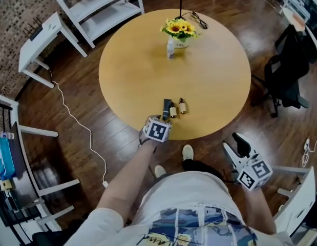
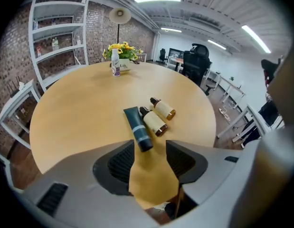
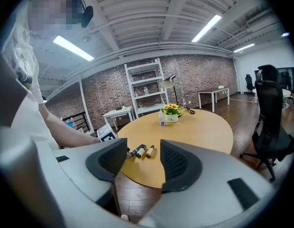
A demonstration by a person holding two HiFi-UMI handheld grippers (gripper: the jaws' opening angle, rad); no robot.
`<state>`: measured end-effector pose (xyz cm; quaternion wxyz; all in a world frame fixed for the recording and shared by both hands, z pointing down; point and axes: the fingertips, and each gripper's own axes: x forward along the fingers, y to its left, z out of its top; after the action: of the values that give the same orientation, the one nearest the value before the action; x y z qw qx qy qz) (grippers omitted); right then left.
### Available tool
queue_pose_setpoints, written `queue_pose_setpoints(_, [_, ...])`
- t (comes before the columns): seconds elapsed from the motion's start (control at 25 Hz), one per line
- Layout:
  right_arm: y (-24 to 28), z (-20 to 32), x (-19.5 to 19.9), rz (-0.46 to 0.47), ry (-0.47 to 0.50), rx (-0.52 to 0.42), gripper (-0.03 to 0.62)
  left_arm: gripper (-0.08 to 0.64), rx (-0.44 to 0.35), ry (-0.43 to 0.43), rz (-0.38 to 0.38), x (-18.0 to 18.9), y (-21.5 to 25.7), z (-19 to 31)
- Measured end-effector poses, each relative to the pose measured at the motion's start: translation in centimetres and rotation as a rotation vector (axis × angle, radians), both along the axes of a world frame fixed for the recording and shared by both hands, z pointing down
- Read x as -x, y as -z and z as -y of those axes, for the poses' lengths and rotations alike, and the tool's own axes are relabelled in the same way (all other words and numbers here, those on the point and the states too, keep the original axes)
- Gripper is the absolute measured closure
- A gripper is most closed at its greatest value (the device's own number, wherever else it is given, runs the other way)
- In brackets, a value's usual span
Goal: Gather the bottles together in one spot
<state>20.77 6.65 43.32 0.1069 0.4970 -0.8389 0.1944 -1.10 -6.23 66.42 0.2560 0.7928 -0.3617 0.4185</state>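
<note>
Now the left tool point(image 2: 150, 152), jaws apart and empty just behind the dark tube point(image 2: 137, 128) lying beside two amber bottles point(image 2: 155, 121) at lower centre of the tabletop point(image 1: 209, 76), should probably back straight off without nudging them; the right tool point(image 3: 143, 152) gapes empty too.

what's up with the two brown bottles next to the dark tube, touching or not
Apart. The left gripper view shows it: a thin strip of bare table runs between the nearer brown bottle and the farther brown bottle.
</note>
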Motion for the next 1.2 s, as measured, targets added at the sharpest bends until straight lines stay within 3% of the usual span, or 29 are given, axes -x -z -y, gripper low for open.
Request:
queue_pose_setpoints(0.24, [-1.6, 4.2, -5.1, 0.025, 0.021, 0.034, 0.35, 0.366, 0.05, -0.004, 0.095, -1.1, -2.9, 2.1])
queue_pose_setpoints(0.48, [-2.9, 7.8, -5.6, 0.054, 0.122, 0.07, 0.35, 0.448, 0.035, 0.04, 0.1, -1.0, -2.7, 2.4])
queue_pose_setpoints(0.68, [-4.0, 9.8, -3.1, 0.068, 0.244, 0.084, 0.35, 0.448, -0.021, 0.223, 0.006, 0.5, 0.1, 3.0])
queue_pose_setpoints(0.8, [-3.7, 10.7, -0.2, 0.089, 0.295, 0.08, 0.35, 0.449, -0.112, 0.278, -0.076, 0.6, 4.2, 3.1])
queue_pose_setpoints(0.92, [-2.4, 11.7, 3.1, 0.168, 0.314, 0.099, 0.35, 0.448, -0.233, 0.217, -0.167, -1.1, 9.9, 2.2])
queue_pose_setpoints(1.12, [2.1, 13.0, 8.0, 0.383, 0.331, 0.123, 0.348, 0.449, -0.421, 0.029, -0.349, -4.4, 19.1, -1.8])
queue_pose_setpoints(1.2, [3.6, 12.9, 10.0, 0.444, 0.367, 0.144, 0.38, 0.449, -0.476, -0.027, -0.384, -4.5, 21.2, -3.7])
